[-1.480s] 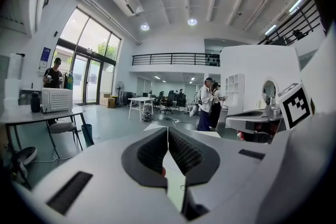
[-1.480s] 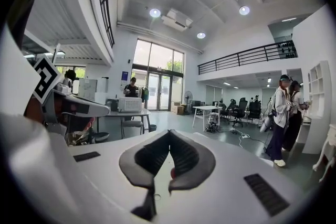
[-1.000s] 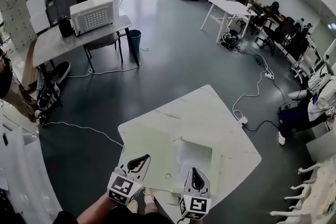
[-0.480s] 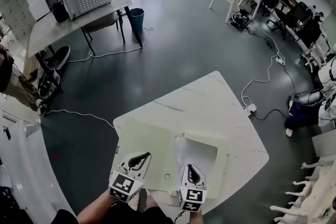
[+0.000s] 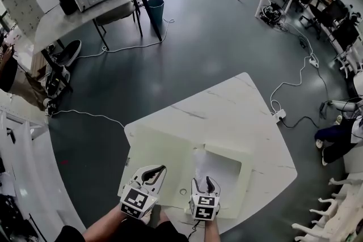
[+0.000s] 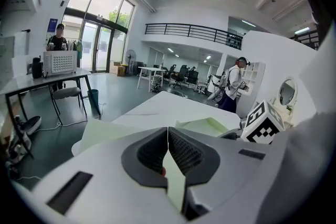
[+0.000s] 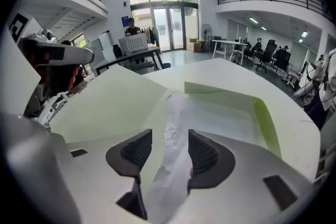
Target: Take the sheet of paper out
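Right gripper (image 7: 169, 136) jaws just opened, sheet of paper (image 7: 176, 105) between fingers, running straight ahead; left gripper (image 6: 168, 136) clamps folder flap (image 6: 107, 131).

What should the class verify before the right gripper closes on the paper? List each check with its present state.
1. The left gripper is shut on the folder flap: ok.
2. The right gripper has its jaws apart, having just opened: ok.
3. The paper runs between the right jaws, pads not pressing it: ok.
4. The folder lies open on the table: ok.
5. Only one sheet is inside: cannot tell.
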The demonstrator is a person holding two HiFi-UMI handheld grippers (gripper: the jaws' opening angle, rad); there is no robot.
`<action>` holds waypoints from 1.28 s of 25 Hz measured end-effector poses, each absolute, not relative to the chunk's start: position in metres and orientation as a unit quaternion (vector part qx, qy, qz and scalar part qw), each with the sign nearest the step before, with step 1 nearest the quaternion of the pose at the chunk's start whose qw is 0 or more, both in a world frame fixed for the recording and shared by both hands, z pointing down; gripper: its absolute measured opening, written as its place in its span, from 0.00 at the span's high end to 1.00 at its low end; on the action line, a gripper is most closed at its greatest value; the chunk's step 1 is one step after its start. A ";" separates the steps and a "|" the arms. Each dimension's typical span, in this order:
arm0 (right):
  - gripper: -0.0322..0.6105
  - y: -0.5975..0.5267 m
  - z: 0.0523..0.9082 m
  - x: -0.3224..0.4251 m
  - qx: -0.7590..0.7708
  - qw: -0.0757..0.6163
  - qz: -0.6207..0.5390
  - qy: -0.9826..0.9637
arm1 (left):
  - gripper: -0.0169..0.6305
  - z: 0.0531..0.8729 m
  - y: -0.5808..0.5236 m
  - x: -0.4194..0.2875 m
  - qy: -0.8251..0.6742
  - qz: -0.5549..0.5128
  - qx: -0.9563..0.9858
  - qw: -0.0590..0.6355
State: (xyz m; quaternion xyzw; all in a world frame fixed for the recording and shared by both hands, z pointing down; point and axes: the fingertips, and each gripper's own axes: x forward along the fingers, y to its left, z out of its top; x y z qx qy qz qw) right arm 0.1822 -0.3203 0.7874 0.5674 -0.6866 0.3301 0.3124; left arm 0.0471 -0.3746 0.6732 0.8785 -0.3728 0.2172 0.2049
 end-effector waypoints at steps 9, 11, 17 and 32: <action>0.61 -0.318 0.824 0.181 0.546 0.347 0.371 -0.667 | 0.94 0.693 -0.384 0.045 -0.378 0.224 0.871 0.221; 0.64 -0.319 0.828 0.180 0.543 0.351 0.372 -0.666 | 0.94 0.696 -0.387 0.045 -0.379 0.223 0.870 0.222; 0.73 -0.321 0.834 0.184 0.545 0.354 0.377 -0.660 | 0.94 0.702 -0.389 0.047 -0.377 0.224 0.870 0.226; 0.92 -0.326 0.822 0.185 0.560 0.351 0.360 -0.658 | 0.94 0.697 -0.391 0.039 -0.382 0.217 0.869 0.228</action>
